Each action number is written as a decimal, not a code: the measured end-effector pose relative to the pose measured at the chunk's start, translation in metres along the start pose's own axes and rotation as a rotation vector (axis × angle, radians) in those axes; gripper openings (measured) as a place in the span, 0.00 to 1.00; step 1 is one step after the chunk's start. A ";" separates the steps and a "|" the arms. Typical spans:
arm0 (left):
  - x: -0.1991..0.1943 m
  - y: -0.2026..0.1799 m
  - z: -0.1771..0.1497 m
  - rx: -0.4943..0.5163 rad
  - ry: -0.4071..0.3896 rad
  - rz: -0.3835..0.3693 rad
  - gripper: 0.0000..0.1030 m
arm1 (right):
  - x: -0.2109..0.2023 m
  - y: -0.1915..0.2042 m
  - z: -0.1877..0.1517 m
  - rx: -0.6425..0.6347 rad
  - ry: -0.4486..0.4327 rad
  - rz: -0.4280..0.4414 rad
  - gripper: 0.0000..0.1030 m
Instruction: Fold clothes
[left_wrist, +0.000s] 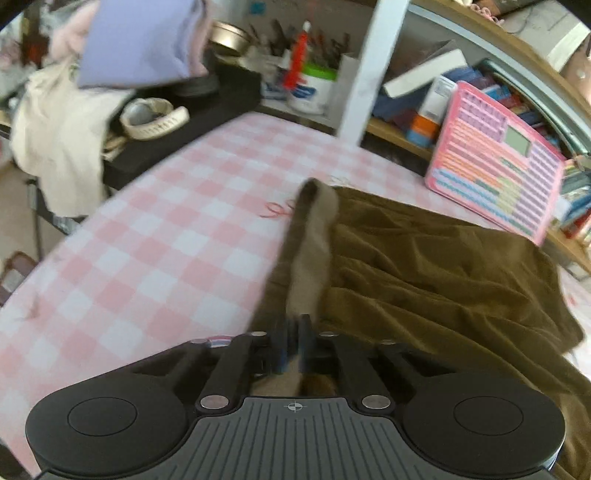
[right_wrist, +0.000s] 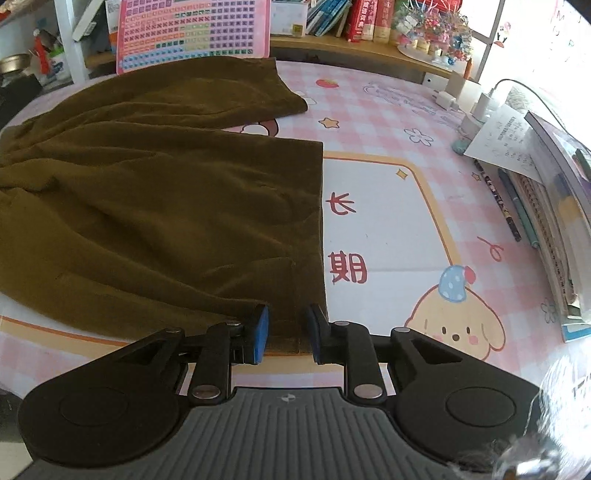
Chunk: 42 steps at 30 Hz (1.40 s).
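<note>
Garment: the brown garment (right_wrist: 159, 192) is lying spread and rumpled on the pink checked tablecloth (left_wrist: 155, 236), reaching forward and to the left of your right jaws and forward and to the right of your left jaws.
Waist end: its band edge (left_wrist: 314, 243), showing a paler lining, is rising off the cloth straight ahead of your left jaws and running back into them.
Left gripper: your left gripper (left_wrist: 294, 339) is clenching that band edge, jaws pressed together on the fabric.
Leg end: a straight hem (right_wrist: 319, 221) is running away from your right jaws, with its near corner lying between them.
Right gripper: your right gripper (right_wrist: 286, 332) is sitting with jaws narrowly parted, one blue pad (right_wrist: 260, 332) on each side of that corner; you cannot tell whether they are pinching it.
Second leg: the other leg (right_wrist: 273, 92) is lying farther ahead of your right jaws.
Beyond: a pink keyboard toy (left_wrist: 495, 181) is leaning on the shelf ahead-right of your left jaws.
Right side: books and pens (right_wrist: 543, 221) are lying well right of your right jaws.
</note>
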<state>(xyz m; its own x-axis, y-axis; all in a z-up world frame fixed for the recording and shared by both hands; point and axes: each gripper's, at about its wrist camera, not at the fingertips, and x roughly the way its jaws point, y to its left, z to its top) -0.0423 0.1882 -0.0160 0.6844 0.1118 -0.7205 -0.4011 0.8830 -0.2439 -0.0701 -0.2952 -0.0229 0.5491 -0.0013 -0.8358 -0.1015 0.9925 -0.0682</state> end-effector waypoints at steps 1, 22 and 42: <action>-0.008 0.004 0.000 -0.026 -0.022 -0.023 0.02 | 0.000 0.000 -0.001 0.003 0.002 -0.005 0.20; -0.043 0.034 -0.025 -0.066 -0.103 -0.092 0.13 | 0.001 0.010 -0.001 0.047 0.027 -0.081 0.22; -0.049 -0.001 -0.051 0.136 -0.008 -0.143 0.66 | -0.025 0.014 -0.010 0.162 -0.062 -0.120 0.38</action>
<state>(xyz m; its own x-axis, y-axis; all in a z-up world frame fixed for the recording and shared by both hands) -0.1070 0.1583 -0.0136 0.7335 -0.0158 -0.6795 -0.2137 0.9436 -0.2527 -0.0934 -0.2825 -0.0087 0.5998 -0.1183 -0.7913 0.0999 0.9923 -0.0726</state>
